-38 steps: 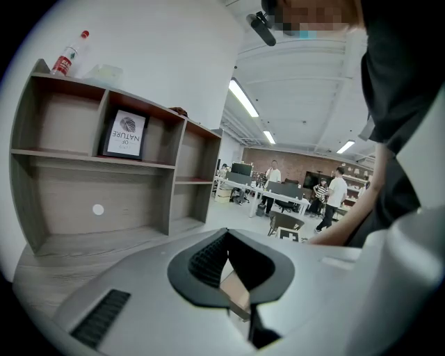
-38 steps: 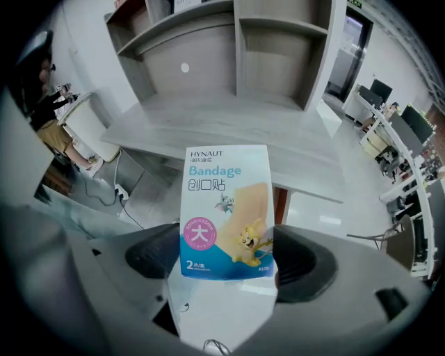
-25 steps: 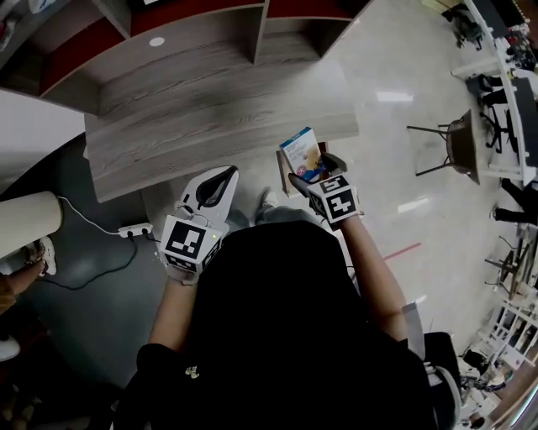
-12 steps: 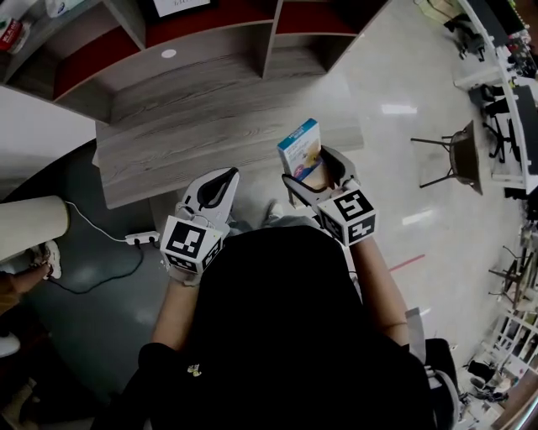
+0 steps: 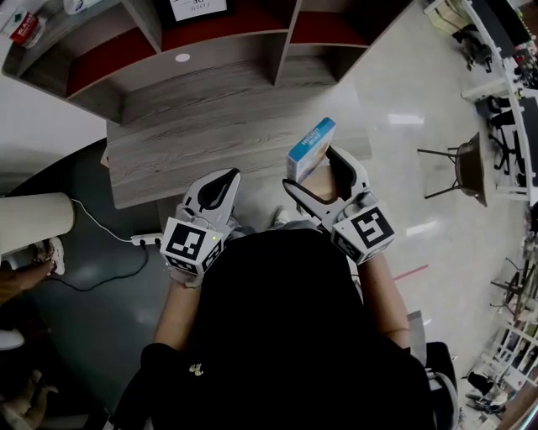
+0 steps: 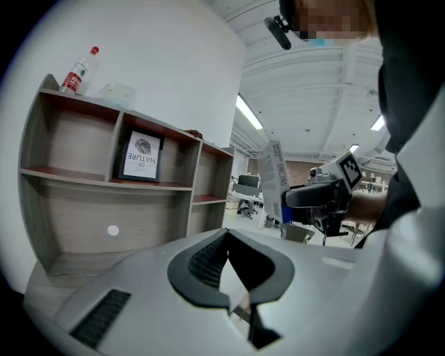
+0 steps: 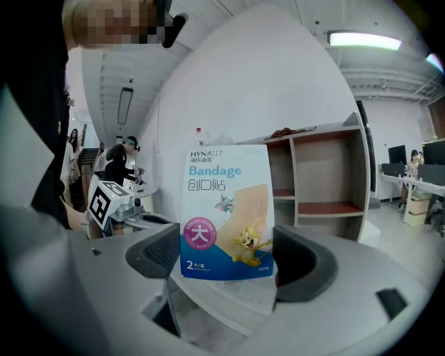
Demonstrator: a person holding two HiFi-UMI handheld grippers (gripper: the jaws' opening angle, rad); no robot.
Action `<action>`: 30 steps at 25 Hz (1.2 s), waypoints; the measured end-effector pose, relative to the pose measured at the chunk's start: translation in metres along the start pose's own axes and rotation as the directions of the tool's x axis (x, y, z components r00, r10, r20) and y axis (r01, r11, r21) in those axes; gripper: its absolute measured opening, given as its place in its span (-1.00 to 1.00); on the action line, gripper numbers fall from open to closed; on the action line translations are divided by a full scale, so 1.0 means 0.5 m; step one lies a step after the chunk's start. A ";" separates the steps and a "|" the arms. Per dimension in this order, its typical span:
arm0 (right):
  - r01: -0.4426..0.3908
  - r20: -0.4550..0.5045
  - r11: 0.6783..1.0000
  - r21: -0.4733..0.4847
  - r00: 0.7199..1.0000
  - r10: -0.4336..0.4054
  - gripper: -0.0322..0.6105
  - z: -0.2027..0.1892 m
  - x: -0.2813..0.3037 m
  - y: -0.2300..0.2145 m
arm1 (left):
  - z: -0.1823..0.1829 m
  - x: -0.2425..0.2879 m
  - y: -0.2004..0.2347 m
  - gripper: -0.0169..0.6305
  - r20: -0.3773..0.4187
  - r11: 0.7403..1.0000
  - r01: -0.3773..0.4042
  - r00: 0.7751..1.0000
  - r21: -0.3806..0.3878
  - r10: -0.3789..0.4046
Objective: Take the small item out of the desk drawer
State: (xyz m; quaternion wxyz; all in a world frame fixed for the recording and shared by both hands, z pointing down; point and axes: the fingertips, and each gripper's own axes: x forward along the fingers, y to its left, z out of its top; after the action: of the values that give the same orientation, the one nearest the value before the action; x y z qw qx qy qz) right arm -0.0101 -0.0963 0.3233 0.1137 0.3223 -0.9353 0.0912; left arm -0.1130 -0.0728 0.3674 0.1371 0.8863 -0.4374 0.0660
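A small blue-and-white bandage box point(image 5: 311, 149) stands upright in my right gripper point(image 5: 318, 172), which is shut on its lower part just off the grey wooden desk's point(image 5: 202, 126) front right corner. In the right gripper view the box point(image 7: 226, 212) fills the gap between the two dark pads, front face toward the camera. My left gripper point(image 5: 220, 180) hovers at the desk's front edge, shut, with nothing in it; its pads point(image 6: 208, 261) meet at the tips. The left gripper view shows the box point(image 6: 273, 181) edge-on at its right. No drawer shows in any view.
A shelf unit point(image 5: 252, 25) rises behind the desk, with a framed sign point(image 5: 197, 8) inside and a bottle point(image 5: 25, 29) on top. A power strip point(image 5: 145, 239) and cable lie on the floor at left. A chair point(image 5: 458, 164) stands at right.
My right gripper has lifted the bandage box upward and a little to the right, and the box now tilts edge-on to the head view. The left gripper has stayed put.
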 end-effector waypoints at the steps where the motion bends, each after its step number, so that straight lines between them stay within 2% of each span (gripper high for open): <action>1: 0.000 0.015 1.000 -0.003 1.000 0.000 0.38 0.008 0.001 0.004 | 0.001 -0.003 0.004 -0.92 0.003 1.000 -0.002 1.000 0.000 0.002; 9: -0.012 0.073 0.999 -0.030 0.997 0.014 0.38 0.047 0.004 0.018 | 0.011 -0.016 0.021 -0.92 0.022 1.000 -0.021 1.000 -0.010 0.022; 30: -0.026 0.076 1.000 -0.003 0.997 0.026 0.37 0.042 0.009 0.027 | 0.017 -0.040 0.022 -0.92 0.035 0.999 -0.042 0.998 -0.017 0.042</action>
State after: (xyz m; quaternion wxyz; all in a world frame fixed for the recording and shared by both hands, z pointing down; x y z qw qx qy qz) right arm -0.0252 -0.0936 0.3030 0.0772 0.3131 -0.9433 0.0792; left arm -0.1340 -0.0666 0.3564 0.1354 0.8768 -0.4588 0.0497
